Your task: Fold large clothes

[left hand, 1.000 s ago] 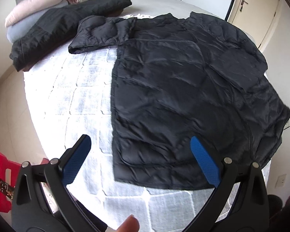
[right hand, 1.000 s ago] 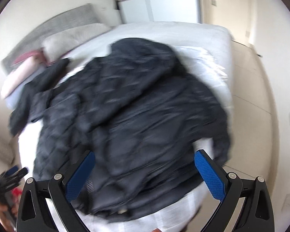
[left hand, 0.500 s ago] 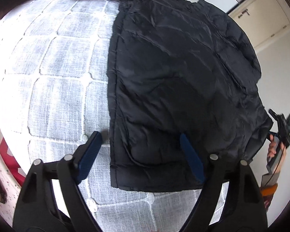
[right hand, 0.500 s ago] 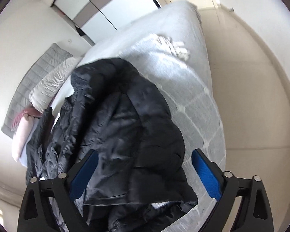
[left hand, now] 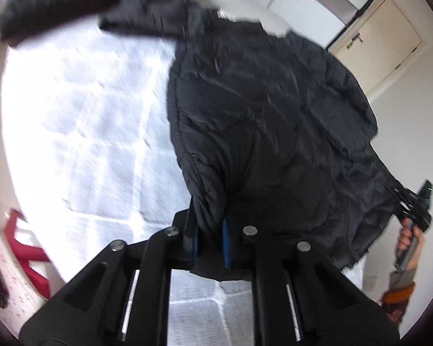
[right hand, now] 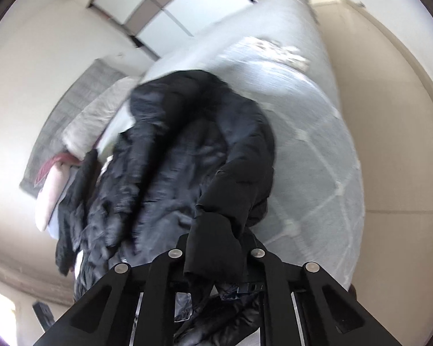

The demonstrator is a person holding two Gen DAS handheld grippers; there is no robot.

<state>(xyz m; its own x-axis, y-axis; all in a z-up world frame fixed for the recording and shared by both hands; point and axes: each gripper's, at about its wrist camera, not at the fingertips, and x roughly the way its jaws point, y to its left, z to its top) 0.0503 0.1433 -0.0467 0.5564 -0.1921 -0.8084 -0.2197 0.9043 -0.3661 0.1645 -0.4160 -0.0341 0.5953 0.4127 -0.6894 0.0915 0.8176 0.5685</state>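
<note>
Pinching the black jacket [left hand: 268,121] hem, both hand-held grippers clamp tight.

The jacket [left hand: 268,121] lies spread on the bed [left hand: 80,121], toward its right side, with bare bedding to its left. The left gripper [left hand: 210,236] sits at the jacket's near hem, pinching its left corner; the right gripper [left hand: 412,204] sits at the hem's right end, off the bed's edge. A second garment [left hand: 72,3] lies behind, at the bed's far left. Pillows [right hand: 83,127] lie at the head.
</note>
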